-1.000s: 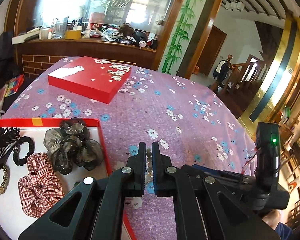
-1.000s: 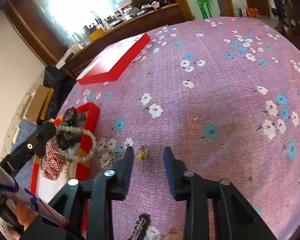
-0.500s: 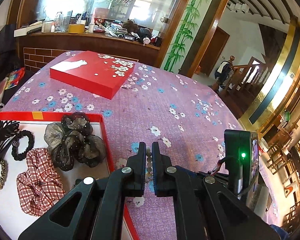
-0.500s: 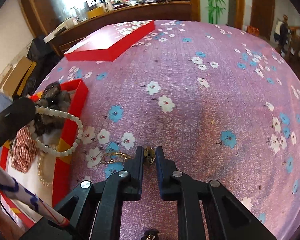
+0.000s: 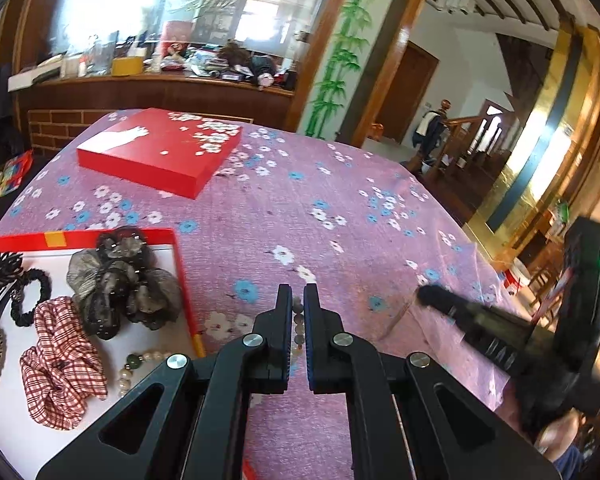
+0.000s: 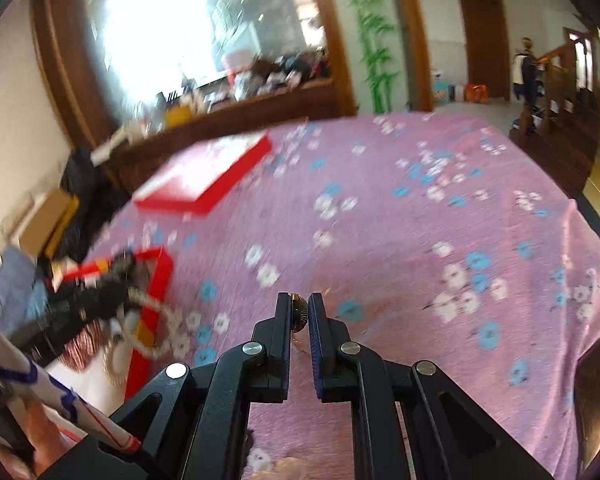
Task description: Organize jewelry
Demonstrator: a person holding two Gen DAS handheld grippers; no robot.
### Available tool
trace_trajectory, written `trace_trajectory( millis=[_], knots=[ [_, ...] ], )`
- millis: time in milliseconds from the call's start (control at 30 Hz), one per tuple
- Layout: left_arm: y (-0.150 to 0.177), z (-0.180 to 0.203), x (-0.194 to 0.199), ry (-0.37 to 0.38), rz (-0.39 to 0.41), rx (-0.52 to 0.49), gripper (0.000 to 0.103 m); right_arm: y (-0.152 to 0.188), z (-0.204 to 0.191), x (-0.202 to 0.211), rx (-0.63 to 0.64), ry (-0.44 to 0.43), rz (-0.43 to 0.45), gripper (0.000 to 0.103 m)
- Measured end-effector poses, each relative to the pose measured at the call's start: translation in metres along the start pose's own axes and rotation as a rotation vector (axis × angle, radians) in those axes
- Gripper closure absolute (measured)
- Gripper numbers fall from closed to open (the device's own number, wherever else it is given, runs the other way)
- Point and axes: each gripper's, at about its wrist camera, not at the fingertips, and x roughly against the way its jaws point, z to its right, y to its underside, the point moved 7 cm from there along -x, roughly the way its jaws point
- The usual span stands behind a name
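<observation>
My left gripper (image 5: 298,300) is shut on a pearl bead necklace (image 5: 297,322). Part of the strand (image 5: 140,364) lies in the open red box (image 5: 180,276); in the right wrist view the necklace (image 6: 156,320) hangs blurred over the box edge (image 6: 156,280). My right gripper (image 6: 299,300) is shut on a small gold ornament (image 6: 299,310) and holds it above the purple flowered cloth (image 6: 380,240). The box holds a black gauze scrunchie (image 5: 120,280), a red check scrunchie (image 5: 60,360) and a black hair tie (image 5: 28,296).
The red box lid (image 5: 160,152) lies at the table's far left. The right gripper's body (image 5: 540,332) shows at the right of the left wrist view. A wooden counter (image 5: 140,88) with clutter stands behind the table. The table edge falls off at the right.
My right gripper closed on the gold ornament and has lifted it off the cloth. My left gripper moved towards the box with the necklace, and beads now lie inside the box.
</observation>
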Motion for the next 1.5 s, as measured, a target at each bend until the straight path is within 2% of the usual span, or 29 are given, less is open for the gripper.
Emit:
trace_trajectory(
  millis=[267, 867, 1100, 1200, 1267, 1500],
  knots=[
    [0.004, 0.011, -0.004, -0.012, -0.003, -0.047, 0.098, -0.012, 0.003, 0.011, -0.013, -0.027, 0.046, 0.094],
    [0.003, 0.006, -0.002, -0.020, 0.005, -0.030, 0.098, -0.004, -0.017, 0.010, 0.035, -0.090, 0.043, 0.094],
    [-0.009, -0.004, 0.030, -0.035, 0.045, 0.013, 0.098, 0.001, -0.037, 0.019, 0.008, -0.171, 0.009, 0.094],
    [-0.014, -0.014, 0.059, -0.057, 0.077, 0.013, 0.098, 0.005, -0.056, 0.029, 0.028, -0.211, 0.015, 0.094],
    [-0.013, -0.029, 0.079, -0.074, 0.080, 0.019, 0.098, 0.010, -0.078, 0.037, 0.049, -0.270, 0.003, 0.094],
    [0.012, -0.104, 0.119, -0.169, 0.033, 0.082, 0.098, 0.037, -0.151, 0.049, 0.138, -0.425, -0.063, 0.093]
  ],
)
